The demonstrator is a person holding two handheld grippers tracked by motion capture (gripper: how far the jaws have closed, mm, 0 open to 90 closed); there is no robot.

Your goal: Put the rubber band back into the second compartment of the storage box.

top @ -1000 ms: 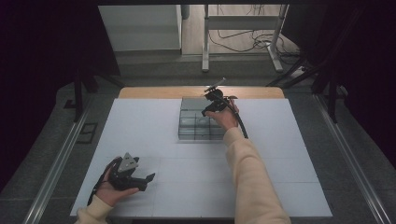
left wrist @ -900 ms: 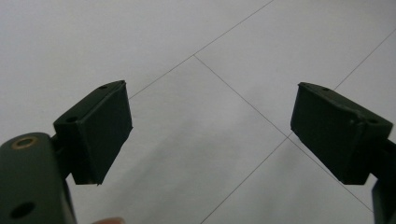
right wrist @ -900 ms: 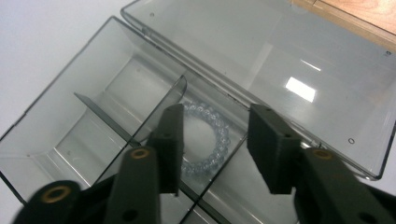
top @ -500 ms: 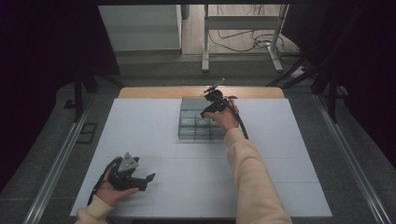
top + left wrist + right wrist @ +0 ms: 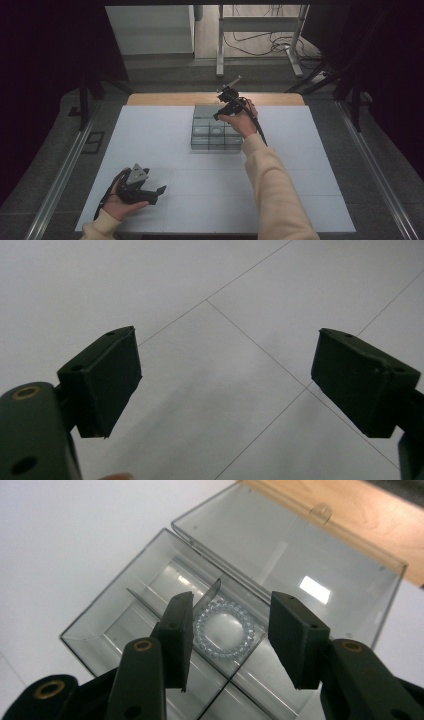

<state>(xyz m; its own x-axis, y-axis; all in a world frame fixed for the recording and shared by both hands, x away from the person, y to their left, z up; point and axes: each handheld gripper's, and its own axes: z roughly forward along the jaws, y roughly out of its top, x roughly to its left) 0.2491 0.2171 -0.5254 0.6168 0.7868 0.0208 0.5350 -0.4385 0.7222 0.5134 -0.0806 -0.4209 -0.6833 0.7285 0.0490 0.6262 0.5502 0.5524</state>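
A white table (image 5: 300, 165) carries a clear compartment box (image 5: 216, 131) at its far middle, lid (image 5: 300, 565) flung open. The right gripper (image 5: 227, 630) hovers over it, jaws apart above a clear bead bracelet (image 5: 223, 628) lying in one compartment. The left gripper (image 5: 150, 189) rests near the front left edge, jaws wide over bare tabletop.

A white table top (image 5: 150, 135) scored with thin seams carries a clear box (image 5: 216, 131) toward its far middle. Behind the box a bare wooden strip (image 5: 165, 98) runs along the far edge. The box's lid (image 5: 300, 560) lies open, flat on the white surface on the strip's side.
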